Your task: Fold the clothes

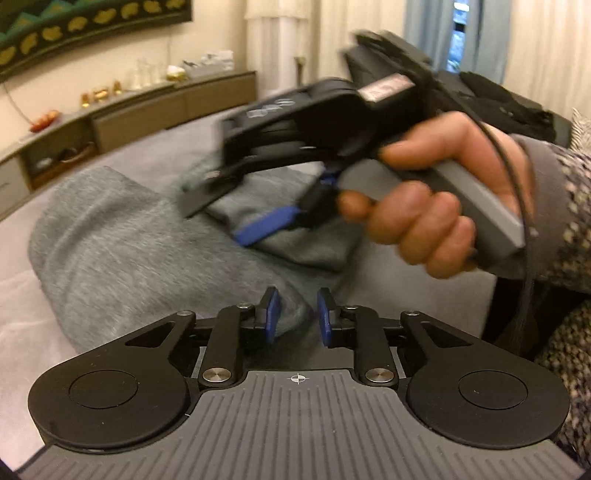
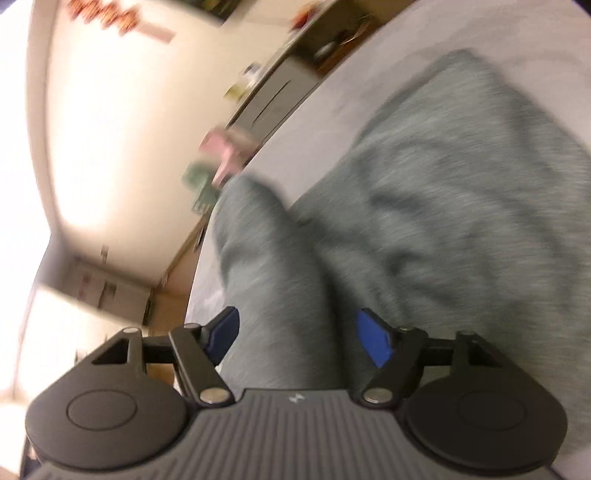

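The grey garment [image 1: 122, 236] lies across the pale bed [image 1: 22, 295], centre frame. The left gripper [image 1: 297, 317] hovers slightly parted, empty. The right gripper [image 2: 295, 336] gapes over grey cloth, pads clear.

Cream walls [image 1: 122, 55], a long low sideboard [image 1: 155, 107] – pale curtains [image 1: 424, 26] beside a window [image 1: 458, 33]

The heathered grey knitted-cloth garment [image 1: 110, 236] looks soft and matt, lying on a smooth pale grey fabric sheet [image 1: 22, 295]; the long wooden sideboard [image 1: 140, 110] looks matt.
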`<state>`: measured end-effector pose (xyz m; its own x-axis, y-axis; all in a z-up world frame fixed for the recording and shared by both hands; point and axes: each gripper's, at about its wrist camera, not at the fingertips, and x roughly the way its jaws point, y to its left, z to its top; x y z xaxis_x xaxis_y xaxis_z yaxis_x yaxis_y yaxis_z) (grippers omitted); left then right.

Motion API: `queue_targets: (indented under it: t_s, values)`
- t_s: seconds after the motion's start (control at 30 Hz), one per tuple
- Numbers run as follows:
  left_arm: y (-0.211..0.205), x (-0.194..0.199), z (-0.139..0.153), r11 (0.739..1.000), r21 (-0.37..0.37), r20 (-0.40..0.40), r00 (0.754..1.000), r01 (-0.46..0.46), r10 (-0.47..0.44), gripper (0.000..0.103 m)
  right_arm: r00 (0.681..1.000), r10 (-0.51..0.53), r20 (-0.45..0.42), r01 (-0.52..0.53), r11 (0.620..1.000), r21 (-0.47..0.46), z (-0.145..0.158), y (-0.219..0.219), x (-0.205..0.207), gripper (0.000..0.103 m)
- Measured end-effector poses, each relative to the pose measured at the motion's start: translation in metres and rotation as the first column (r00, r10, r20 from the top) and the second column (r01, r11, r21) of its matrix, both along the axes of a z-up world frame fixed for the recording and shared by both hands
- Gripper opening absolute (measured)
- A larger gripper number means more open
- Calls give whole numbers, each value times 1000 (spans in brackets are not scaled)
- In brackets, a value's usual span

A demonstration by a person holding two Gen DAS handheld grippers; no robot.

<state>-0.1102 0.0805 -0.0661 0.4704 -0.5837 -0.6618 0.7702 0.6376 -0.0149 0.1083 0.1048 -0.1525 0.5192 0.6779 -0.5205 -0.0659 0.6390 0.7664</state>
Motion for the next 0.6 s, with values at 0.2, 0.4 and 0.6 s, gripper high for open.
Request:
queue_targets:
  t_s: [0.2, 0.4, 0.6]
  values:
    - [48, 6, 20, 990, -96, 25, 994, -105, 107, 18, 998, -46, 36, 52, 977, -207, 7, 10, -16, 13]
    - [118, 59, 10, 839, -298, -222, 888, -455, 403, 29, 999, -28, 28, 36, 946, -321, 6, 14, -31, 22]
    - [94, 56, -29, 811, -263, -341, 836, -523, 429, 38, 999, 28, 24, -17, 932, -363, 12, 18, -43, 18]
